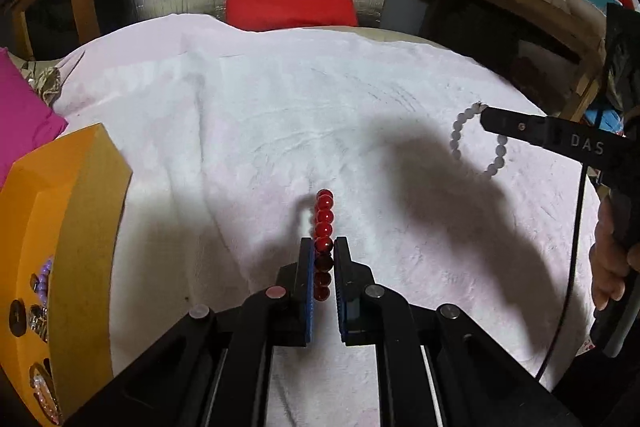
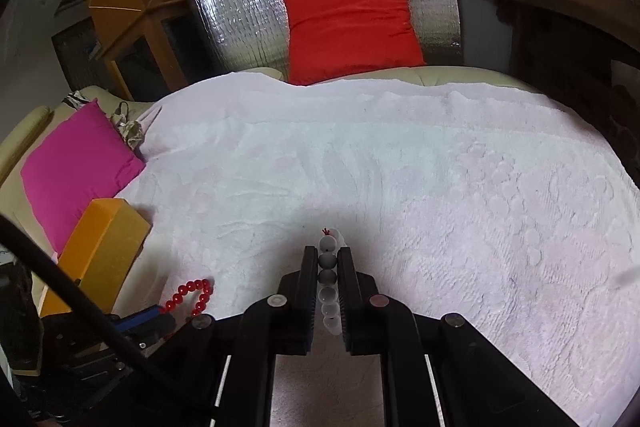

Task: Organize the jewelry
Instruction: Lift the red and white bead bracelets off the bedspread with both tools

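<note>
At far left, an orange jewelry box (image 1: 68, 227) standing on the white towel (image 1: 280, 115), a few small pieces dimly visible in its face (too blurred to name). Just right of it, the left gripper (image 1: 323, 247) clamped on a red bead bracelet (image 1: 324, 215), pads pinching one side of the loop so that the beads stand edge-on between the jaws and poke out past the tips; in the right wrist view the same loop hanging free beyond the blue pads, clear of the cloth or barely above it, cannot tell which. Further right, the right gripper (image 2: 328, 259) closed likewise on a pale bead bracelet (image 2: 329, 267), frosted white and grey beads lined up between its jaws, a tiny red knot showing at the far end; from the left wrist camera, that loop dangling open below the finger. Likely light, both of them, and limp as a whole though each bead is hard: round, glossy, prone to roll or squirt out of a flat pinch. Likely strung on elastic, so best not tugged or snagged on the box edge. Soundest hold probably across a single bead or on the cord between two, squeezed gently, carried low over the soft towel, then lowered into a box compartment rather than dropped
</note>
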The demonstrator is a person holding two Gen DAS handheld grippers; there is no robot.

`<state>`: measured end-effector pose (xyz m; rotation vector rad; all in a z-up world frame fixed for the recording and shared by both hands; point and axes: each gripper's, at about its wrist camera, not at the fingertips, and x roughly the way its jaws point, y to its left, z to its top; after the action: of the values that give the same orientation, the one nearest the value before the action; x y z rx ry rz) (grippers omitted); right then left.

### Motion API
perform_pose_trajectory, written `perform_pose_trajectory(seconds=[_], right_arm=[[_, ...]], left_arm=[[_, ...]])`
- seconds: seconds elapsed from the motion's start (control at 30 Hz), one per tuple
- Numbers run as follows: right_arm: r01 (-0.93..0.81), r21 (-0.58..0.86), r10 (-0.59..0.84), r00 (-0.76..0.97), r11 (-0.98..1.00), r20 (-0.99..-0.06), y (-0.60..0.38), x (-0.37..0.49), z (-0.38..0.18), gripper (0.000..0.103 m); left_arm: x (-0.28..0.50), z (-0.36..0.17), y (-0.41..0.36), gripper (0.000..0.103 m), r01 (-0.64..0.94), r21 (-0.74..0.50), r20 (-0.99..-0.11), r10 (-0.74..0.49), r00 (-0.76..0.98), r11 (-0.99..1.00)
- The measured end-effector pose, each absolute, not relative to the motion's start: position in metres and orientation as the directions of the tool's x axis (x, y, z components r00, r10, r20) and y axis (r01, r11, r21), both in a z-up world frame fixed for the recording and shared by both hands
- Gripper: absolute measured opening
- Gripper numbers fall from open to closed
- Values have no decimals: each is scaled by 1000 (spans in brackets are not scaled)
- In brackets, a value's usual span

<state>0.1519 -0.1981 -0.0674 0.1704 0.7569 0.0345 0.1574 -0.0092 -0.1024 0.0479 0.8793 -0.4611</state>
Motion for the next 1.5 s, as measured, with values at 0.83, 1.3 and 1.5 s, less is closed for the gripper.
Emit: perform_pose_trajectory(seconds=[0.83,1.3,1.5], right_arm=[[24,200,112,759,980,-641,-201,143,-52,11],[-70,199,178,784,977,-594,-146,133,-34,11],[-134,217,236,794,967,-561,-110,126,-27,11]], left_arm=[[160,-93,-2,9,377,-282,-692,-459,557,882],[105,-37,48,10,296,-259,-551,-393,736,919],[80,-20,81,10,230,-215,-510,-309,802,949]])
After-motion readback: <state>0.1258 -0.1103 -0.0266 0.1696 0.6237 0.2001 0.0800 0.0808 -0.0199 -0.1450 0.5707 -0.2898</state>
